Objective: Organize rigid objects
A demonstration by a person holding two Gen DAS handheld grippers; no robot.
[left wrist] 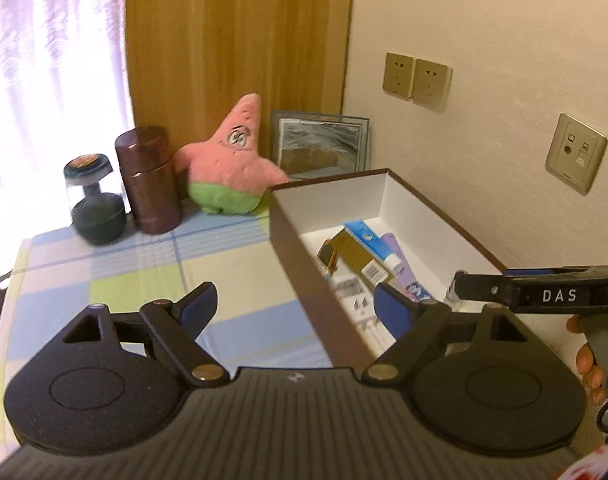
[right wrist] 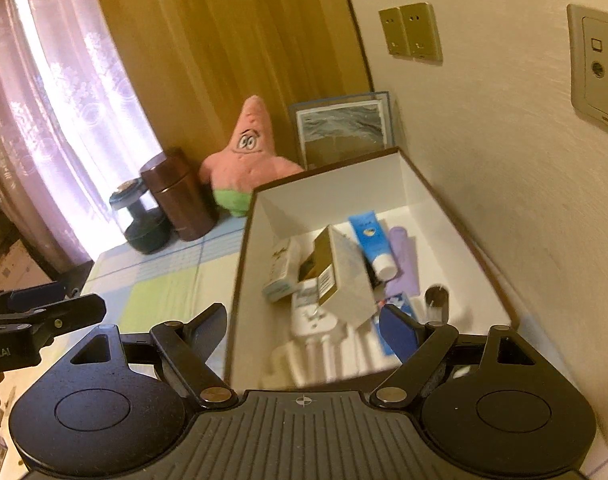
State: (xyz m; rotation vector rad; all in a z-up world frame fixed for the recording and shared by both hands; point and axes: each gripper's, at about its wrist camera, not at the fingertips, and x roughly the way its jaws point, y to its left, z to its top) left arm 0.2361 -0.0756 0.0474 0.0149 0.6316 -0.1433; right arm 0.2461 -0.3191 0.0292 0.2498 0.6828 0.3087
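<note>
- We see the table (left wrist: 116,276) first, under a checked cloth of blue, green and cream squares, set against a cream wall.
- On its right side stands the box (right wrist: 240,280), open-topped, brown outside and white inside, its long right wall near the wall of the room.
- Inside the box we count the sorted things lying jumbled: a gold carton (right wrist: 324,268) tilted on top, a small white carton (right wrist: 282,272) to its left, a blue tube (right wrist: 372,240) with a white cap, a lilac tube (right wrist: 402,260) just right of it, and a white ridged item (right wrist: 316,340) at the near end.
- At the far left of the table stand a brown cylinder (left wrist: 150,184) and a dark clear-walled jar (left wrist: 94,200), touching or nearly so; beside them sits a pink star plush (left wrist: 232,164), with a framed picture (left wrist: 324,144) leaning at the far corner.
- Our left gripper (left wrist: 296,304) has its blue-padded fingers spread wide with nothing between them; the box's left wall passes beneath the gap.
- Our right gripper (right wrist: 304,328) is likewise spread and empty, over the near end of the box.
- The right wrist view looks down into the box and shows the white carton, which the box wall hides in the left wrist view.
- The left wrist view alone shows fingers of the hand (left wrist: 588,360) carrying the right gripper.
</note>
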